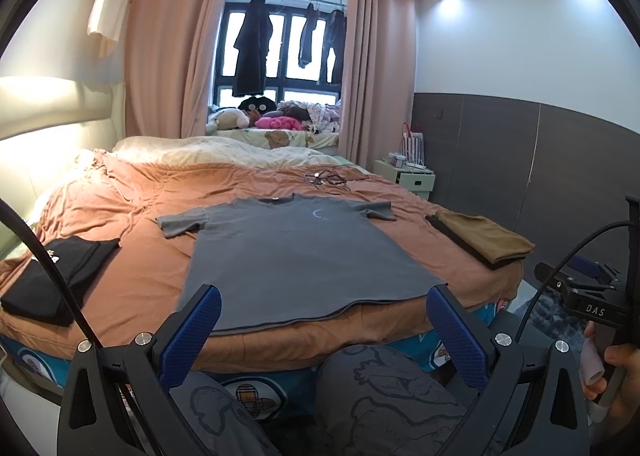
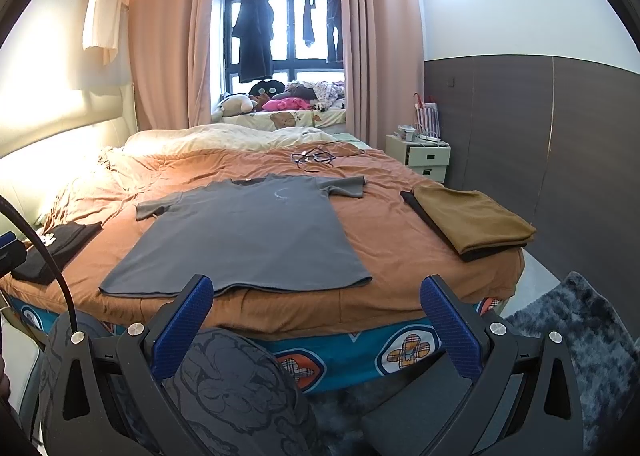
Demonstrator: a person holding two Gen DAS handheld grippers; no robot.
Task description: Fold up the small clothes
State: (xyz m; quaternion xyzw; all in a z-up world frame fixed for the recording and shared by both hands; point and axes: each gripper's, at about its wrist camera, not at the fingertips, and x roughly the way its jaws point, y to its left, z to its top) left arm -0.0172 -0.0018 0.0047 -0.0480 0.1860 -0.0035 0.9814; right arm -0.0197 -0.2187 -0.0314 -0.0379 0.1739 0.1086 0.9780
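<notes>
Left wrist view: "DAS" on right tool (image 1: pixel 576 288) body beside grey T-shirt (image 1: pixel 296 252).

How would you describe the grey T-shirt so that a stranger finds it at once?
Look at the big bed with the orange cover. In its middle, near the foot edge, lies the grey T-shirt. It is the only garment spread flat with sleeves out; the black clothes and the brown one at the sides are folded.
</notes>
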